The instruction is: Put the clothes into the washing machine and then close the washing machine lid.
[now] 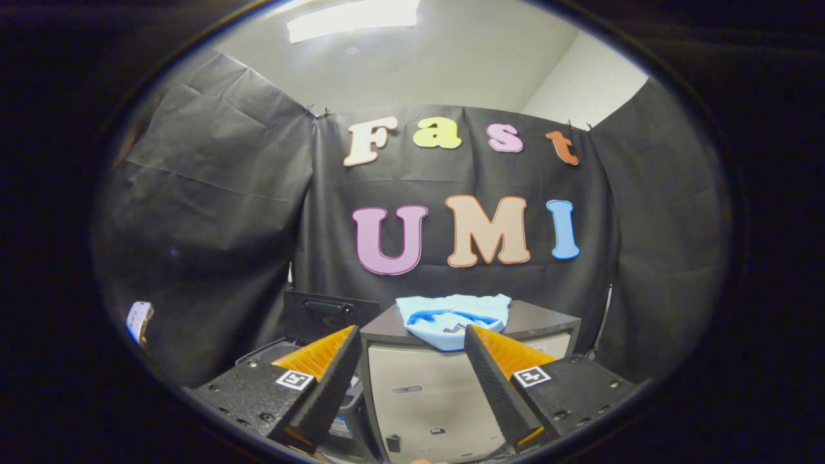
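One garment (pixel 452 319) beyond spread, empty tongs (pixel 412 380).

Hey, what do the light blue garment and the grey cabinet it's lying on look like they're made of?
The light blue garment looks like soft knit fabric, probably cotton: it lies folded and droops over the front edge. The grey cabinet has a dark matte top and a pale smooth front, possibly laminated board or painted metal; the look leaves that open. The open gripper hangs just short of the garment, touching nothing.
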Demonstrator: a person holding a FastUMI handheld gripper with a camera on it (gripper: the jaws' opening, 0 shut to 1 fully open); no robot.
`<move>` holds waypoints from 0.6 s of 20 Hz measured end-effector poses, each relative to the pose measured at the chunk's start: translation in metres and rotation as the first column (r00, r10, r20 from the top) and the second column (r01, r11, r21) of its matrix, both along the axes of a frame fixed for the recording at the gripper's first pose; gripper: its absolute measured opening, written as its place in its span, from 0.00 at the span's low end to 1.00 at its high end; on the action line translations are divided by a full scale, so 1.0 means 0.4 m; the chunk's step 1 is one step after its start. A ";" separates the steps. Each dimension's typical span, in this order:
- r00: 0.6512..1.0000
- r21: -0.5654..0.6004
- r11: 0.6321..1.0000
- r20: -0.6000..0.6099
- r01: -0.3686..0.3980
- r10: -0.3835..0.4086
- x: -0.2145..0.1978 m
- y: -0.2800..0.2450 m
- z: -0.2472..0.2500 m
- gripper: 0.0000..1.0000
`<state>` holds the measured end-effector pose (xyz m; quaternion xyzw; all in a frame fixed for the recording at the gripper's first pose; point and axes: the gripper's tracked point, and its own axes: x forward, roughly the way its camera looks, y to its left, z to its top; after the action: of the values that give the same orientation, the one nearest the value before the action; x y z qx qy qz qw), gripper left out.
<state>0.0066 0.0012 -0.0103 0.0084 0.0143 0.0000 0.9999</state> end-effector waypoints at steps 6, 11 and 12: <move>0.998 -0.011 0.999 -0.052 0.044 -0.045 0.106 -0.061 -0.002 0.96; 0.989 -0.084 0.993 -0.119 0.079 -0.089 0.351 -0.164 0.038 0.97; 0.984 -0.109 0.991 -0.156 0.075 -0.092 0.407 -0.177 0.029 0.97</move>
<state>0.1692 -0.0695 0.0012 -0.0424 0.0942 -0.0433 0.9937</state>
